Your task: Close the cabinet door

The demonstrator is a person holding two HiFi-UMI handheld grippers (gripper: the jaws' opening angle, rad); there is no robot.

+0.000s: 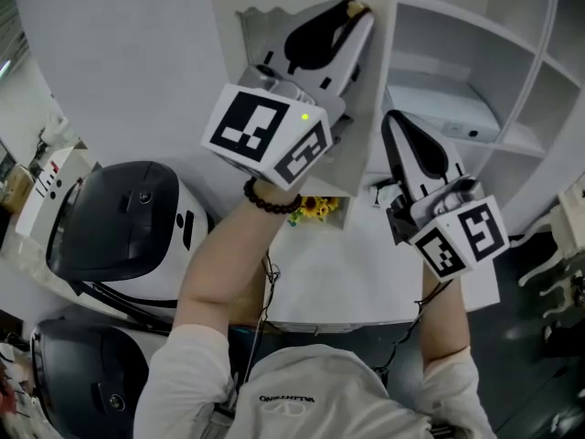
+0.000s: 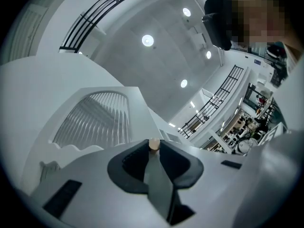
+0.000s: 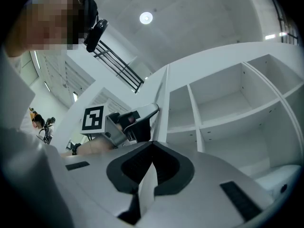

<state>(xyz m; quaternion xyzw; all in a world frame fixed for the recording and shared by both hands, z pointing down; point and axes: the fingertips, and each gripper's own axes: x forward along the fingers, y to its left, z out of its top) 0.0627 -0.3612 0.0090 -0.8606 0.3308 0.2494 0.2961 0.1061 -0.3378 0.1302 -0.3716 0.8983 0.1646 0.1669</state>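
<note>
Door half-way home: at the worktop's [image 1: 338, 286] left edge sit two rounded black-and-white appliances [image 1: 119, 218], untouched and no part of the job. To their right, my left gripper [image 1: 348, 18] reaches up and away from me, its jaws clamped on the small tan knob [image 2: 154, 144] of the white louvred cabinet door [image 2: 95, 120]. The door stands swung out from the cabinet, its slatted panel facing my left gripper and its lower edge hanging over the worktop's far edge, just above a small bunch of yellow flowers [image 1: 316, 208]. Further right, my right gripper [image 1: 398, 131] hovers with its jaws together and nothing between them, close beside the door but, as far as I can see, not touching it. At far right the cabinet [image 3: 237, 114] shows its bare shelves and open compartments. By my reading, the grip on the knob is made and the swing is under way. What remains is to carry the door across until it lies flat over those shelves, then let go of the knob.
</note>
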